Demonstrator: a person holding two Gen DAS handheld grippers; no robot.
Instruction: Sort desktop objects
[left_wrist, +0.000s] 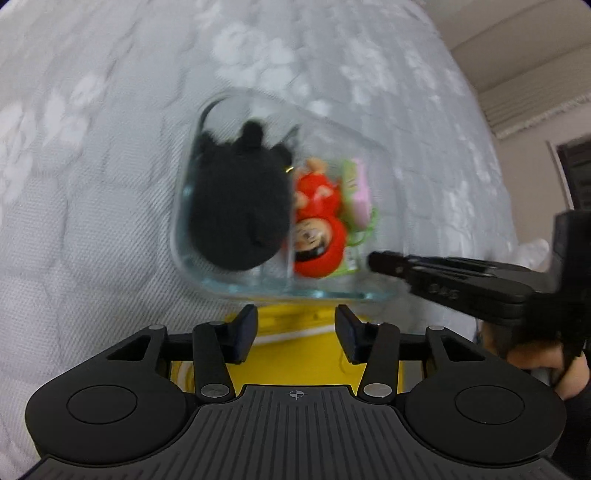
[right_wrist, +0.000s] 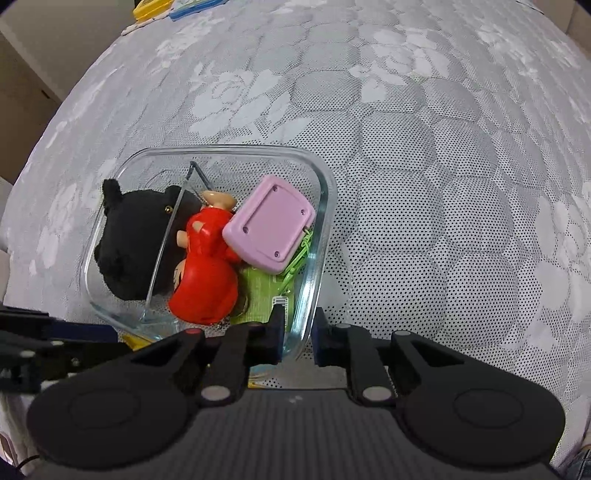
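— On the grey lace-patterned counter (right_wrist: 424, 192), what stands there?

— A clear square glass container with a glass divider (right_wrist: 321, 221), sitting well inside the cloth's edge. One compartment holds a black plush toy (right_wrist: 129, 240); the other holds a red plastic doll figure (right_wrist: 207, 280), a lilac rounded plastic case (right_wrist: 269, 229) tilted on top, a green looped cord (right_wrist: 299, 254) and a green printed card (right_wrist: 258, 291) underneath.

— And the right tongs (right_wrist: 297, 332)?

— Clenched on the container's near wall: one finger is inside, next to the green card, the other outside, with the glass pinched between them. From the left wrist view the same tongs (left_wrist: 373, 260) reach in from the right side to the corner of the container (left_wrist: 229, 288).

— The left tongs (left_wrist: 295, 334)?

— Released, fingers spread apart, gripping nothing. They hang just short of the container's near side, above a flat yellow object (left_wrist: 295, 354) lying under them; I cannot tell what it is.

— Anything else?

— A hand (left_wrist: 535, 354) grips the right tool's handle. At the far edge of the cloth lie a yellow item (right_wrist: 147, 9) and a blue item (right_wrist: 192, 5), too cropped to identify.
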